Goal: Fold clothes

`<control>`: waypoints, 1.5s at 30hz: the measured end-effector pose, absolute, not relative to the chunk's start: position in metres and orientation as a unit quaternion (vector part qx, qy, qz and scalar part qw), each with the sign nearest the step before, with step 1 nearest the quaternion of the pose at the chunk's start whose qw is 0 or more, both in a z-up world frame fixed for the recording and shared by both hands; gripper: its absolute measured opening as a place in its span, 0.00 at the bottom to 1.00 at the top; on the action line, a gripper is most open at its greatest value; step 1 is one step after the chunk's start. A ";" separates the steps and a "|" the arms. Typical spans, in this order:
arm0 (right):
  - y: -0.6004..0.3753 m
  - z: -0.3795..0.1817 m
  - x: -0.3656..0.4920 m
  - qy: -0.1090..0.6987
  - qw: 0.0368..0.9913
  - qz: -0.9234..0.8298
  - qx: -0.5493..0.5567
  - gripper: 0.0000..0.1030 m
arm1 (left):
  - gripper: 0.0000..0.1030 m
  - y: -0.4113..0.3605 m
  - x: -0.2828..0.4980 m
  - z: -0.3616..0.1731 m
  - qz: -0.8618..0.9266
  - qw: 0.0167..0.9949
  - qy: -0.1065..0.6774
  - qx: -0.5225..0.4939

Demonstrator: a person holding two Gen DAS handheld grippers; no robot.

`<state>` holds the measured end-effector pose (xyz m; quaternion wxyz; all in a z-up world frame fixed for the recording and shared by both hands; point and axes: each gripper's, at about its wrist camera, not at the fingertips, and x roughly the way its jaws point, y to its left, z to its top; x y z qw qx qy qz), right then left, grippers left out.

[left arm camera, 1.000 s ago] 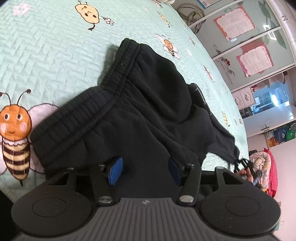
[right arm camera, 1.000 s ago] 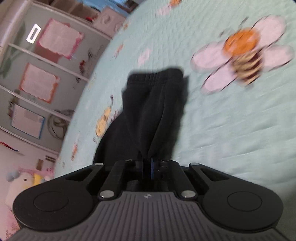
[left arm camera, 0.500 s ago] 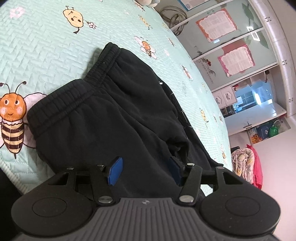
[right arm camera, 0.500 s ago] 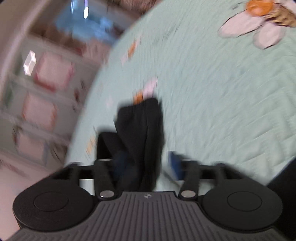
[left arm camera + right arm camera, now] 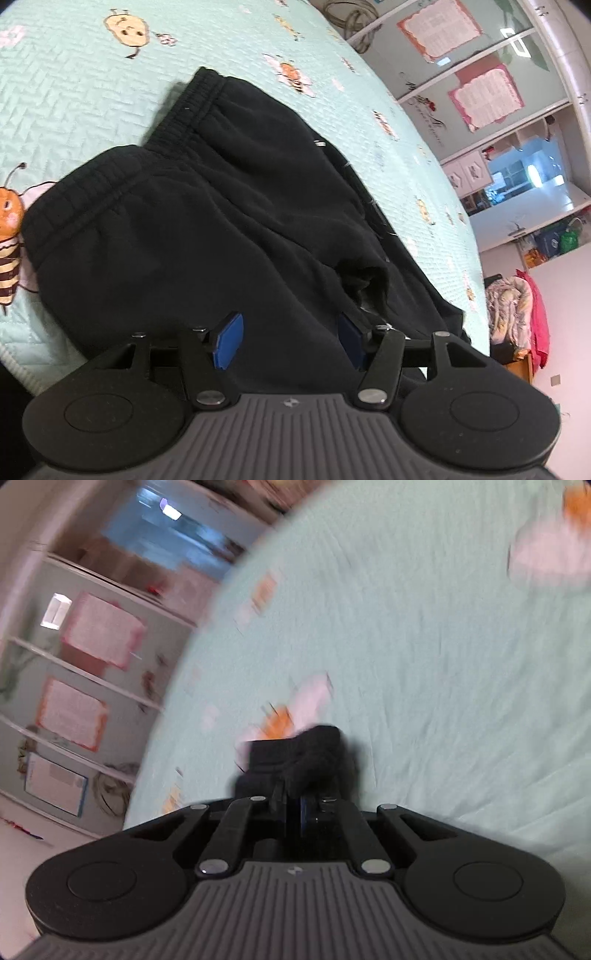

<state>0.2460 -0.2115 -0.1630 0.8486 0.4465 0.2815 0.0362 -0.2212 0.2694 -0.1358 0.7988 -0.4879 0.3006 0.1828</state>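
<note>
Now black sweatpants [image 5: 229, 206] lie on the bee-print quilt [image 5: 74, 74].

A: What fills the lower middle of the frame?
B: The right gripper [image 5: 293, 805], its jaws pressed together on a bunch of black cloth [image 5: 295, 755].
A: And around it?
B: A pale green bedspread [image 5: 424, 657], blurred, with an orange and white print just above the cloth. Pink papers [image 5: 105, 629] hang on the wall at left.
</note>
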 end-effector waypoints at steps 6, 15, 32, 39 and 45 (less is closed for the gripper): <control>-0.261 -0.154 0.172 0.280 0.851 0.001 0.445 0.14 | 0.58 0.267 -0.233 -0.143 0.156 0.794 0.289 -0.511; -0.247 -0.114 0.068 0.234 0.885 0.021 0.403 0.35 | 0.58 0.282 -0.279 -0.118 0.168 0.811 0.226 -0.512; -0.070 -0.166 -0.035 0.393 0.864 0.217 0.227 0.48 | 0.61 0.461 -0.195 -0.149 0.220 0.779 0.199 -0.553; -0.071 -0.165 -0.034 0.385 0.871 0.233 0.197 0.49 | 0.61 0.502 -0.142 -0.190 0.190 0.753 0.215 -0.593; -0.060 -0.166 -0.037 0.381 0.879 0.235 0.165 0.68 | 0.58 0.517 -0.130 -0.201 0.184 0.747 0.216 -0.601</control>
